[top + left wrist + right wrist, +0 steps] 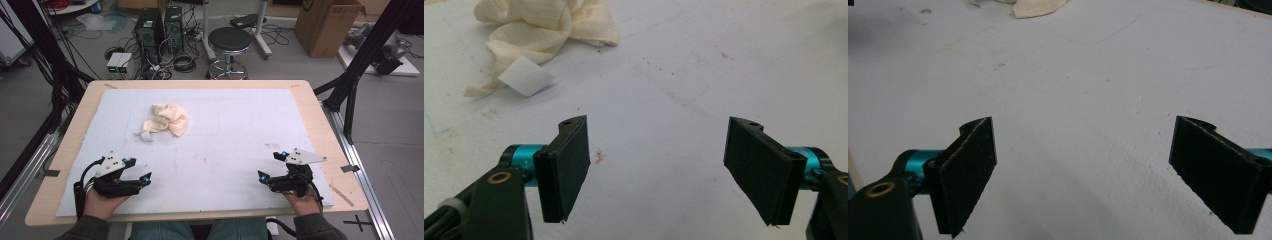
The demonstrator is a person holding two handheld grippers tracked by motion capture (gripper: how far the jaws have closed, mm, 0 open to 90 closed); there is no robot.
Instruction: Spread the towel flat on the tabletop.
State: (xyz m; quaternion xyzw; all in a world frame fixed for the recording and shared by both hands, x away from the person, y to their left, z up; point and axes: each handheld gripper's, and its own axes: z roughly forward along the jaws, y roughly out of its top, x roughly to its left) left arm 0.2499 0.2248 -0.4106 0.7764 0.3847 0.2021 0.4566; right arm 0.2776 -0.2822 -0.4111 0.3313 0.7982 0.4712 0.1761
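A crumpled cream cloth (166, 121) with a small white tag lies on the white mat (225, 145), left of centre and toward the far side. In the left gripper view the cloth (544, 27) is at the top left, well beyond the jaws. My left gripper (137, 170) rests near the front left of the mat, open, with nothing between its pads (566, 165). Near the front right, my right gripper (272, 166) is open too, bare mat between its pads (968, 175). A corner of the cloth (1038, 7) shows at the top of the right gripper view.
The mat covers a wooden table (65, 145) with rounded corners. Behind the table stand a black stool (229, 42), computer towers (150, 30) with tangled cables, and a cardboard box (327, 25). Black frame posts (360, 55) rise at both sides.
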